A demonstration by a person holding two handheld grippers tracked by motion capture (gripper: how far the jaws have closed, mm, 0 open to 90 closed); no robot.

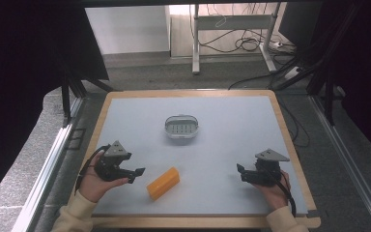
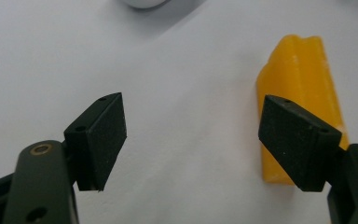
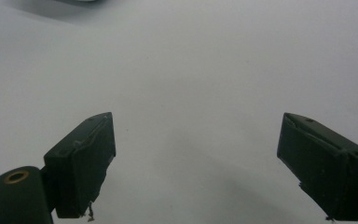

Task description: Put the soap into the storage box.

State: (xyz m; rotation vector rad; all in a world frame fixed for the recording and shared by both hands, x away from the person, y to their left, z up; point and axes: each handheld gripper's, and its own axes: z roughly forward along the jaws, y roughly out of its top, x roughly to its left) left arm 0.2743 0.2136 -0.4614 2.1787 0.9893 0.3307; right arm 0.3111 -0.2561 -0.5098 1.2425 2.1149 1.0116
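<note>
Lying lower centre, the yellow rectangular soap-like block could be nudged aside by the left gripper's open, empty fingers; the right gripper is open too.

The block lies on the table near the person's edge, and every other place here is told from it. The dish stands on the table behind the block, toward the far edge and a little to its right, well apart from it. The left gripper hangs just to the left of the block, its nearer jaw beside the block's left end with nothing between the jaws, while the right gripper is well off to the block's right, over bare table.
</note>
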